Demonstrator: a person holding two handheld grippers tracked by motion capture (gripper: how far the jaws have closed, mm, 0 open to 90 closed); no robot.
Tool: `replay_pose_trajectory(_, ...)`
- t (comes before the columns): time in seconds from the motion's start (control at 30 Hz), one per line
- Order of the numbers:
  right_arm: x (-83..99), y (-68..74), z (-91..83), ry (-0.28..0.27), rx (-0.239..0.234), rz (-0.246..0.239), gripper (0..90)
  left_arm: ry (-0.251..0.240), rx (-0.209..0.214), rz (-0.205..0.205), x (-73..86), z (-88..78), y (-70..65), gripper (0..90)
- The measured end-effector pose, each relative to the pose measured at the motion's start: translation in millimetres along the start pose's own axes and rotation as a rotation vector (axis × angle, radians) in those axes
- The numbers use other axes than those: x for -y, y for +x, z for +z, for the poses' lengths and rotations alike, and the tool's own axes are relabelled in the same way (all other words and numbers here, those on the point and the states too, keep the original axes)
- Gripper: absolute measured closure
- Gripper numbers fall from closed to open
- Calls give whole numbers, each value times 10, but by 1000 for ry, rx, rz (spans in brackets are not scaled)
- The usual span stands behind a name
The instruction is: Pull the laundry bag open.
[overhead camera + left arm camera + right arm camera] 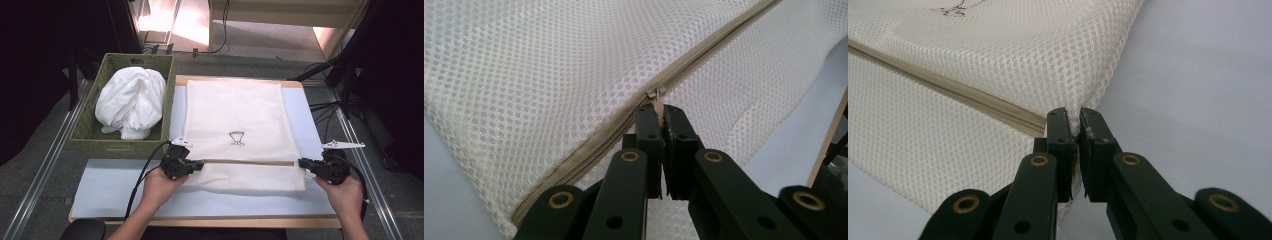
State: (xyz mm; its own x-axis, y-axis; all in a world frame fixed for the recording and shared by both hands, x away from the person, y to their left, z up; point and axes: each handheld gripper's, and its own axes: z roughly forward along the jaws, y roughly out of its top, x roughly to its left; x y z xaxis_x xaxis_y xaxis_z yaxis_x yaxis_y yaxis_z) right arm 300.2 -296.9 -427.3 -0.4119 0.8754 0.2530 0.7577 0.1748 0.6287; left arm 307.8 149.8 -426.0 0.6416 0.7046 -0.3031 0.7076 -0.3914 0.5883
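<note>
High view: cream mesh laundry bag lies flat on a pale sheet covering the table, w/ a gripper at each end of its zip line. Left gripper sits at the bag's left edge, right gripper at the bag's right edge, well apart, bag stretched between them. Beyond the left gripper, off to its left: green woven basket holding a bundle of white cloth. Small dark line drawing printed on the bag, just past the zip from both grippers – looks like a cup or basin shape; no letters legible, no brand readable.

Left gripper view: jaws pressed together, pinching the small zip pull right at the tips. Beige zipper runs diagonally past the tips, toward the near left and away to the far right; mesh on both sides of it.

Right gripper view: jaws pressed together on the mesh at the bag's corner, fabric caught between the pads. Zipper ends just left of the tips; pale sheet to the right. Part of the print shows at the top edge, too cut off to read.
</note>
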Motion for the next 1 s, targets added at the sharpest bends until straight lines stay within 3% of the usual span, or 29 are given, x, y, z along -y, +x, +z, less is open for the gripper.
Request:
replay_pose_trajectory(0.13, 0, -11, 3, 3, 16, 0, 858, -2, -33, -6, 45, -51, 17, 882)
replay_pose_trajectory(0.27, 1, -18, 10, 8, 19, 2, 858, -22, -34, -45, 84, -119, 84, 882)
replay_pose_trajectory(0.43, 0, -13, 8, 5, 12, 1, 858, -13, -46, -32, 95, -117, 78, 881)
replay_pose_trajectory(1.0, 7, -30, 13, 6, 2, 0, 857, -14, -24, -54, 106, -137, 124, 882)
